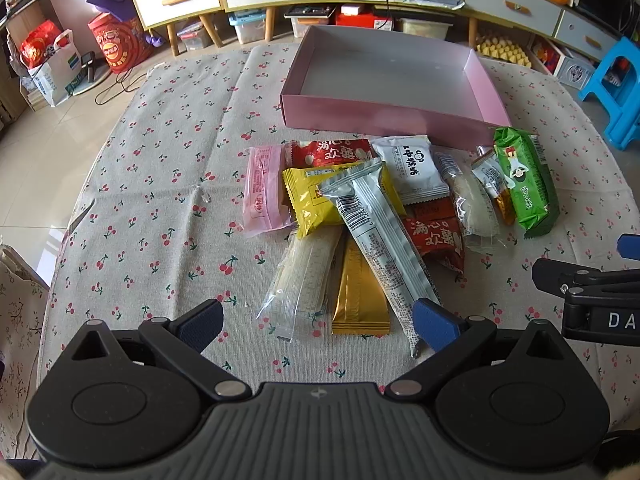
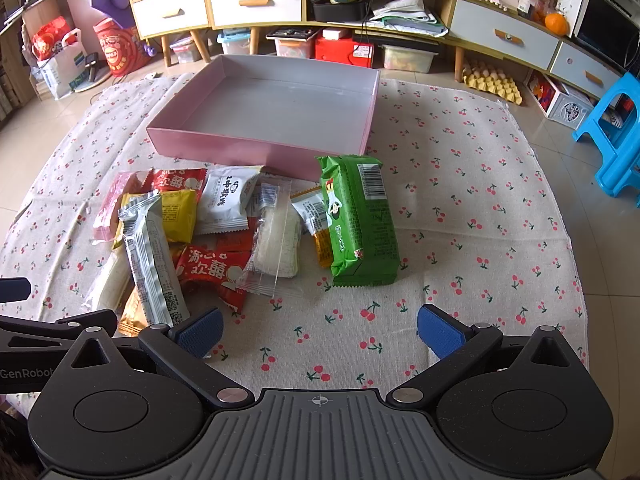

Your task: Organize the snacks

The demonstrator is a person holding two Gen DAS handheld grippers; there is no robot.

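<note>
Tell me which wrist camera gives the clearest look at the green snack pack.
Right wrist: the green snack pack sits near centre, its whole length and barcode showing. Left wrist shows the pack foreshortened at the pile's far right, near the frame edge.

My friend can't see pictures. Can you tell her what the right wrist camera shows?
A pile of snack packets, with a big green packet at its right end, lies on a cherry-print cloth just in front of an empty pink box. The right gripper is open and holds nothing, near the bottom edge. Cabinets and a blue stool stand behind.
</note>
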